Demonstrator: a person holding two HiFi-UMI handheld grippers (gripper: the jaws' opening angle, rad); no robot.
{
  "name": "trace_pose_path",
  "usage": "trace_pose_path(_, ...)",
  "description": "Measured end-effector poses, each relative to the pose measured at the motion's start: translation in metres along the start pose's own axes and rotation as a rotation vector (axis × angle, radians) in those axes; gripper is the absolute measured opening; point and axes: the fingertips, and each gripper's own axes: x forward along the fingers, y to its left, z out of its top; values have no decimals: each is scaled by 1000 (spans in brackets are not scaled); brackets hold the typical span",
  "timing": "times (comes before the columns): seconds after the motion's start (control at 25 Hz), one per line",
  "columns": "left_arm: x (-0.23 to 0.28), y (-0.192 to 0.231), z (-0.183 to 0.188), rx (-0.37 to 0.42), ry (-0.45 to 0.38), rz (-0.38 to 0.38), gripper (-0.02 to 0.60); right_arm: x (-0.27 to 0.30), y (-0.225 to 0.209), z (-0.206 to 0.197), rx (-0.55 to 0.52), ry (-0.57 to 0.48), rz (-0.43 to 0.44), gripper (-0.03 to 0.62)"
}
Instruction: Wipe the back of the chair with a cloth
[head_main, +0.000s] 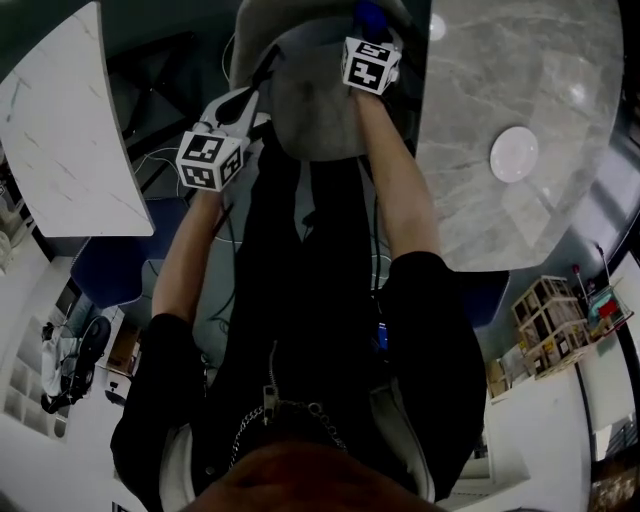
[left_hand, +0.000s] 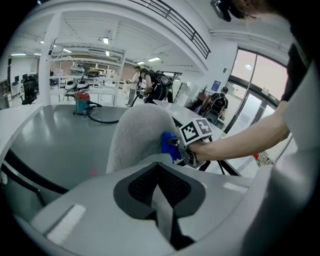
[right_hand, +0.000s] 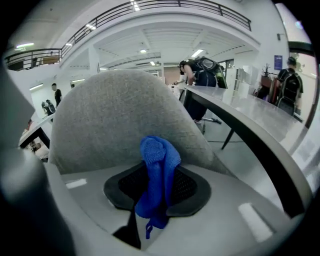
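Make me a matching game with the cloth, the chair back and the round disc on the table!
Things:
1. cloth
2. chair back
3. round disc

Descriptions:
a. white, on the marble table
b. blue, pinched in the right gripper
c. grey, rounded at the top

Pairs: 1-b, 2-c, 3-a.

Two grippers are showing, the left gripper (left_hand: 159, 172) and the right gripper (left_hand: 174, 146), each carrying one marker cube (head_main: 210, 160). One blue cloth (right_hand: 157, 170), one grey chair (head_main: 315, 110), two worktops, a white worktop (head_main: 60, 130) and a grey worktop (head_main: 520, 80), and one white disc (head_main: 514, 154) are showing too.
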Motion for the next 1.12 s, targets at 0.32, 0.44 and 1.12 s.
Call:
trace_pose_path(0.32, 8, 8, 4, 49, 40, -42, 11, -12, -50, -29, 109, 38, -171, 110)
trace_pose_path(0.44, 11, 9, 9, 64, 43, -52, 11, -18, -64, -35, 142, 45, -215, 110)
trace_pose_path(1.12, 4, 23, -5, 23, 49, -5, 11, -28, -7, -62, -49, 40, -4, 112)
